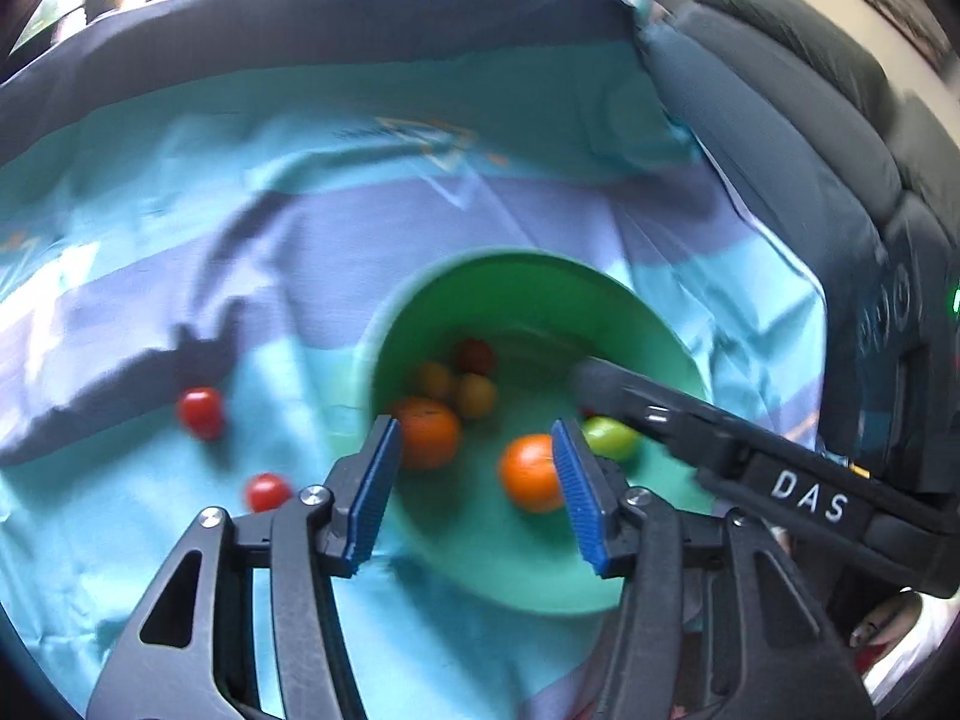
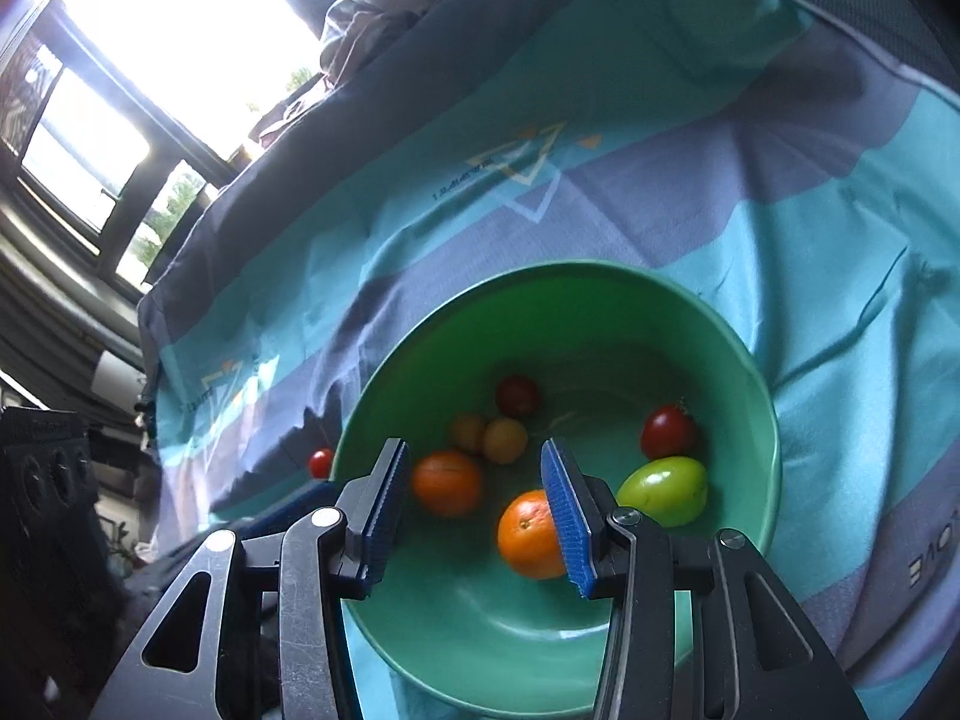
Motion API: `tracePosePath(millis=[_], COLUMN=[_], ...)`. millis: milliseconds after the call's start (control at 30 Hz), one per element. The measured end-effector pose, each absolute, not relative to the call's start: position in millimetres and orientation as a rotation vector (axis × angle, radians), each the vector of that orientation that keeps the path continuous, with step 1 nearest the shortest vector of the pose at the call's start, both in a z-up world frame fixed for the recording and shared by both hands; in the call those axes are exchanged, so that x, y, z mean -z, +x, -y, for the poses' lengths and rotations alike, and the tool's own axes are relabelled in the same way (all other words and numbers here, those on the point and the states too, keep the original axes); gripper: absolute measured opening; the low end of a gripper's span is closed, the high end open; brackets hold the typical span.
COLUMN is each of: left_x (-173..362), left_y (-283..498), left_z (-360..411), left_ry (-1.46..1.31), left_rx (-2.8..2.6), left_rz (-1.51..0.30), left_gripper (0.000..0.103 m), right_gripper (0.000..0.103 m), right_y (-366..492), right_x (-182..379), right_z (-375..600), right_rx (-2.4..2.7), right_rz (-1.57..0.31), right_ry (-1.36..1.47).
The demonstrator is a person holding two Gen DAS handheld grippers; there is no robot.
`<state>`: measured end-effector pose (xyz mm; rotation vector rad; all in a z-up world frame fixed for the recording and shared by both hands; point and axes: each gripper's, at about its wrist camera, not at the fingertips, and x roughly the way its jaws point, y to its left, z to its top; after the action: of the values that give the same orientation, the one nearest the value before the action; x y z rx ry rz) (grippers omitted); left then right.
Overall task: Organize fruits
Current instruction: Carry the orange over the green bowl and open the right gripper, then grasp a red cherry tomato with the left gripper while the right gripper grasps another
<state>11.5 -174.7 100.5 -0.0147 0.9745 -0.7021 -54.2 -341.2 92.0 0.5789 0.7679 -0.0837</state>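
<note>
Tomatoes (image 1: pixel 201 412) lie loose on the cloth, left of the green bowl (image 1: pixel 540 282). Left gripper (image 1: pixel 477 483) and right gripper (image 2: pixel 474 510) both gape empty. Small, slick, easily squashed, I'd say: pinch gently across the middle.

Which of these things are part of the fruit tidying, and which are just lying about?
Part of the job:
green bowl
two oranges, green fruit and small tomatoes in it
two red tomatoes left on the cloth
left gripper and right gripper, both open

Just lying about:
striped cloth
bundled fabric
</note>
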Motion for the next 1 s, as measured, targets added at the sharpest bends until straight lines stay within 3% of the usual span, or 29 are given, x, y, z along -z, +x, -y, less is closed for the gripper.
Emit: tracePosePath(millis=[100, 300, 833, 1000], left_x=[-105, -77, -11, -10], left_y=[23, 65, 116, 116], left_z=[144, 87, 100, 93], left_ry=[-0.080, -0.186, -0.280, -0.303], left_rx=[0.636, 0.351, 0.315, 0.304], left_rz=[-0.992, -1.071, -1.186, -1.182], left_gripper=[0.062, 0.060, 0.030, 0.030], right_gripper=[0.047, 0.047, 0.047, 0.047], right_y=[-55, -54, -43, -41], right_x=[-96, -101, -104, -105], right_z=[339, 333, 306, 300], right_rx=[0.106, 0.107, 0.064, 0.056], right_rz=[-0.752, -0.740, -0.769, -0.778], right_ry=[0.558, 0.527, 0.455, 0.442])
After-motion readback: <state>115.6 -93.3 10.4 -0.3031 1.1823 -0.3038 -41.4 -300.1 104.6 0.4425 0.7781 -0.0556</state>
